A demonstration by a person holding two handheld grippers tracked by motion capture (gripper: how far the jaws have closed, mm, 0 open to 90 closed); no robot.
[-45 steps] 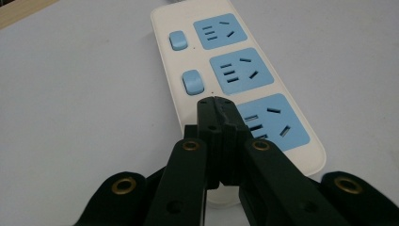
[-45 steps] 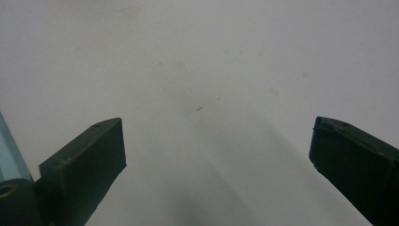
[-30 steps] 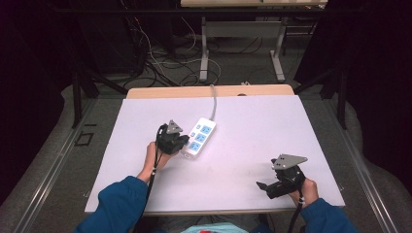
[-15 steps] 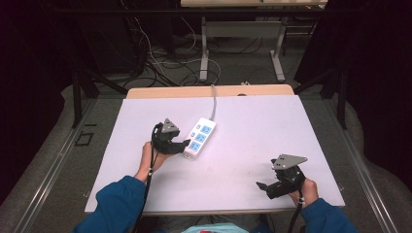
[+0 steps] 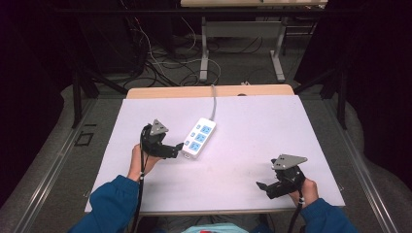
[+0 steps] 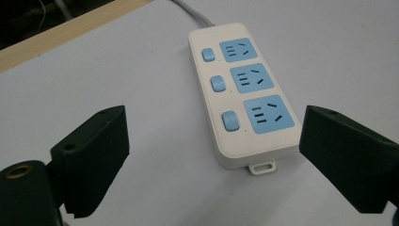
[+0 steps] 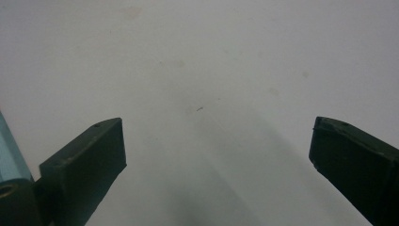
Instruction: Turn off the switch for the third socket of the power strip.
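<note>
We are looking at a white power strip (image 5: 199, 138) with three blue sockets.
It is lying flat mid-table, cord trailing away.

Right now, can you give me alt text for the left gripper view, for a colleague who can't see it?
A white power strip with three blue sockets and three blue switches lies flat on a white table, just ahead of the left gripper. The gripper's black jaws have just been opening and stand wide apart, nothing between them. The strip's grey cable runs off toward the table's wooden far edge.

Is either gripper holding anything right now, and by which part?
Nothing is held. The left gripper, just opened, stands apart from the power strip; the right gripper is open.
</note>
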